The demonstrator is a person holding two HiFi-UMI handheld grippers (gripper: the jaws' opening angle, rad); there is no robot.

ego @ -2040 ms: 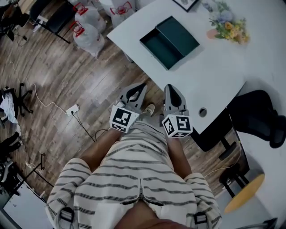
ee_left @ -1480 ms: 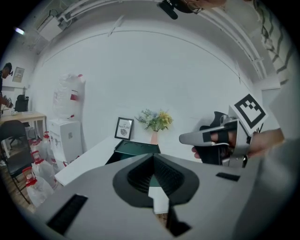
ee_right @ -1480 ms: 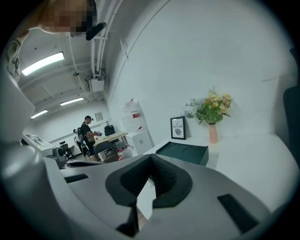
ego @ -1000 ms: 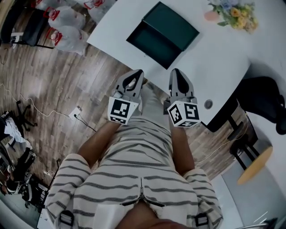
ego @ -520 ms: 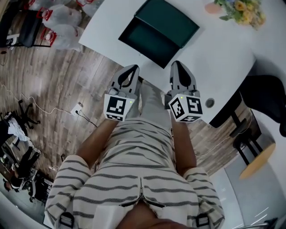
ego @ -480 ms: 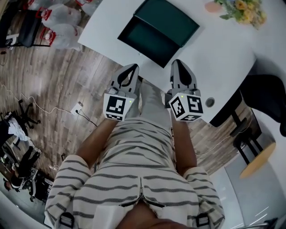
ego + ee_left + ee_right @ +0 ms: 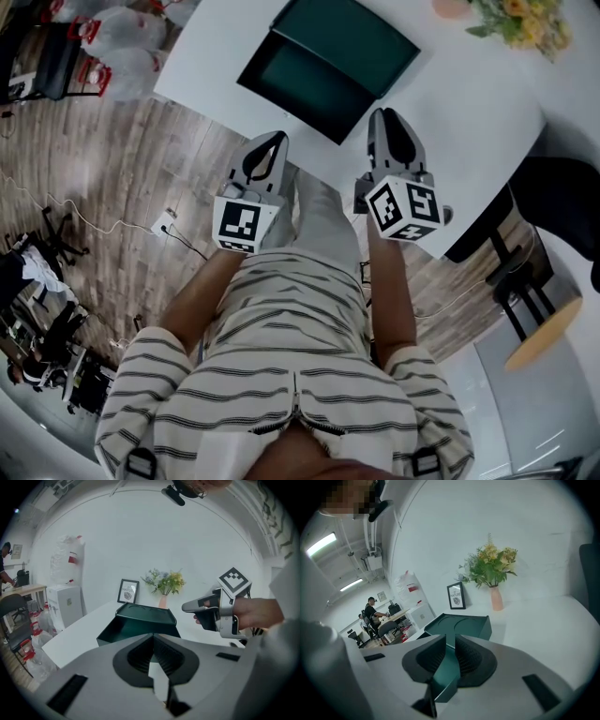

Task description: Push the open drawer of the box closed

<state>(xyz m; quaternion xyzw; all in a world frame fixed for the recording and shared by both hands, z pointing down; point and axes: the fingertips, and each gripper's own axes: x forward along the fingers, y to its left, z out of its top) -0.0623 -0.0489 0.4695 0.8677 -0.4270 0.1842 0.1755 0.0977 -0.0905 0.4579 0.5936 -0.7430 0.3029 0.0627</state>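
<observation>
Dark green box (image 7: pixel 354 39) sits on the white surface (image 7: pixel 469 103) ahead of me, and its drawer (image 7: pixel 295 84) is pulled well out toward the surface's near edge, inside open to the top. From the right gripper view the box's top shows two shallow round shapes pressed into it. My right tongs (image 7: pixel 386 117) hang over the surface just beside the drawer's near corner, not touching it; the jaws have just been opening and now stand a little apart, pinching nothing, with only the drawer's green wall showing through the gap beyond them. My left tongs (image 7: pixel 270 142) are closed tight on nothing, tip at the surface's near edge, short of the drawer's front and apart from it. Both tongs point toward the box and tilt downward, side by side, marker cubes toward me. Past the box, a small framed picture (image 7: pixel 128 591) stands upright against the wall, and just beside it a pink vase of flowers (image 7: pixel 164 581). Off to the left of the surface there's wood floor (image 7: pixel 122 187) with white bags (image 7: pixel 131 23) and loose cables. To the right, a black chair (image 7: pixel 562 197) and a yellow stool (image 7: pixel 544 328).
</observation>
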